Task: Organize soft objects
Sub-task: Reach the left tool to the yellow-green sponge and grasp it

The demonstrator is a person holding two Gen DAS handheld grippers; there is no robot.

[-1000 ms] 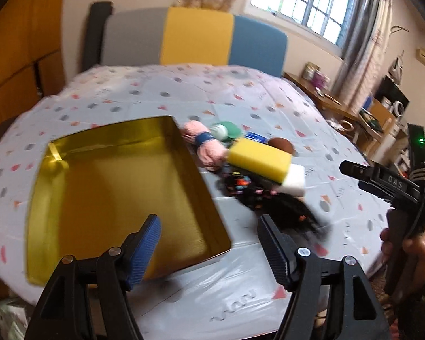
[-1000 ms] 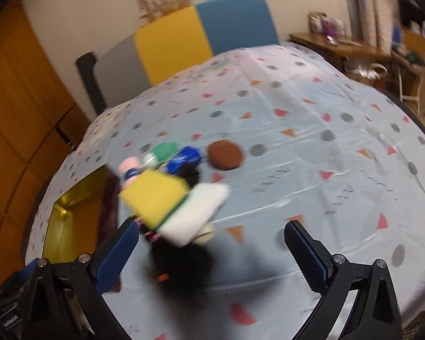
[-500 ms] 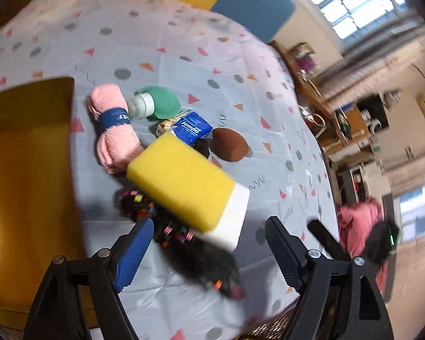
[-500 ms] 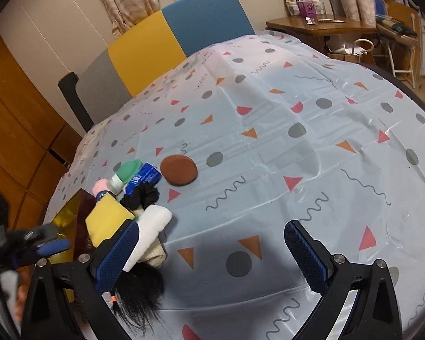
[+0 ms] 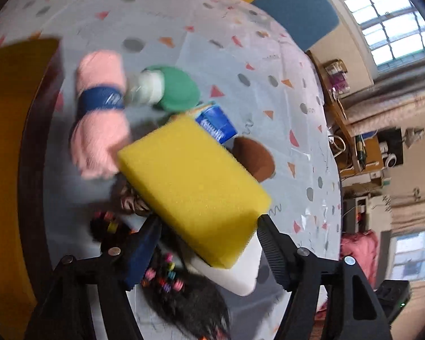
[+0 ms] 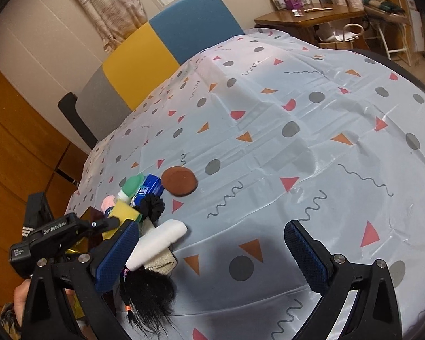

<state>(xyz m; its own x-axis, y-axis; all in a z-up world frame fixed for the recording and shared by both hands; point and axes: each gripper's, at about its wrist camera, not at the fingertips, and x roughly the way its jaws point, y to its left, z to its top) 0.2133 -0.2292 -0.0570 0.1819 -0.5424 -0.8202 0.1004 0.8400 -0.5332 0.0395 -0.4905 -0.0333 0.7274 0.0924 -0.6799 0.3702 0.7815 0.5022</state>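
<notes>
Here your left gripper straddles the yellow sponge with jaws spread; contact is blurred. The sponge hides most of the black wig. Your right gripper hovers wide open over the bench.

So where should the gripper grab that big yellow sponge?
Probably across the yellow sponge at its near end, from the left gripper's side. Its long flat sides already lie between the open fingers, and it sits atop the pile.
</notes>
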